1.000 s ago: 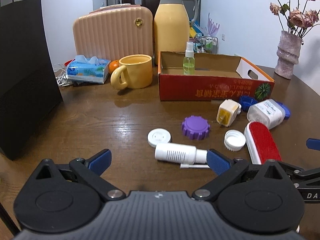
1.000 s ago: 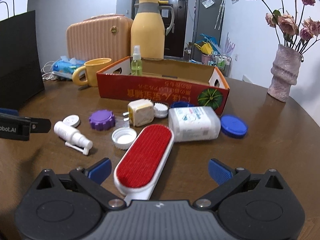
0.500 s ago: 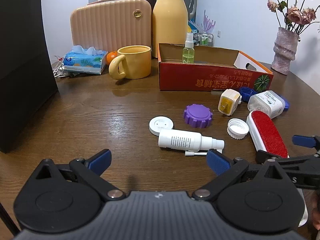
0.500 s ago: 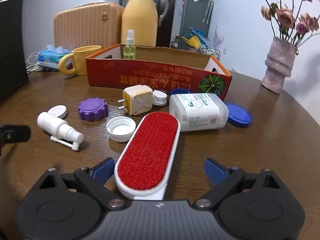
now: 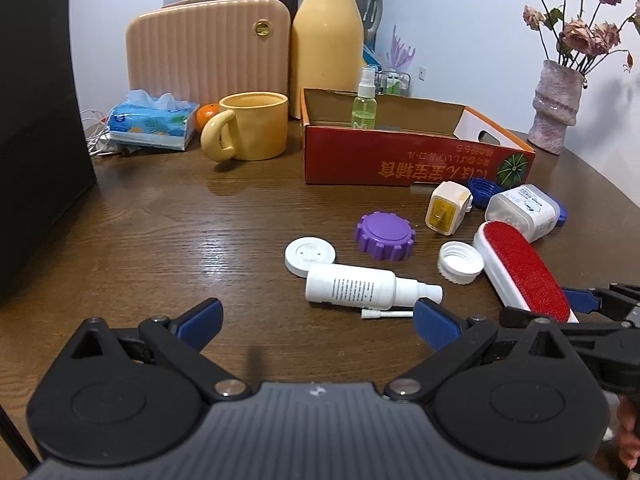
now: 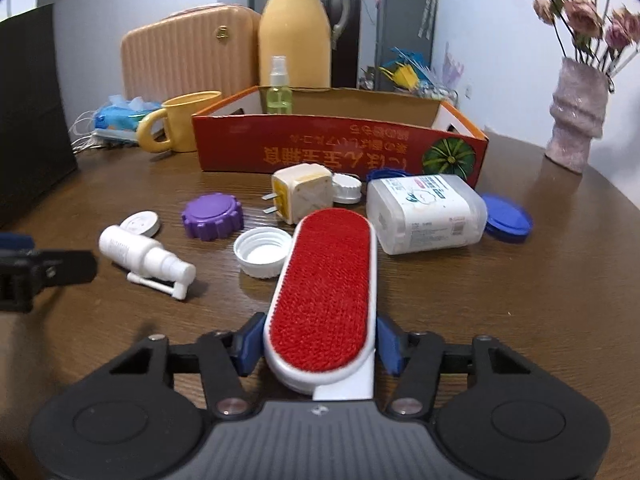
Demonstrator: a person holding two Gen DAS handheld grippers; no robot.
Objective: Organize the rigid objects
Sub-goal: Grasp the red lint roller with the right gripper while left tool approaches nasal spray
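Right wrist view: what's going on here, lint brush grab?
Yes. The right gripper has just been closing and its pads now sit against both sides of the red lint brush, which lies on the table. The left gripper is open and empty, short of the white spray bottle. Only a green spray bottle stands in the cardboard box.

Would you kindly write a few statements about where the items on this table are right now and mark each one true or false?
1. The right gripper is closed on the red lint brush. True.
2. The green spray bottle lies on the table outside the box. False: it stands upright inside the cardboard box.
3. The left gripper holds the white spray bottle. False: its jaws are open and empty.
4. The purple cap sits on the table. True.
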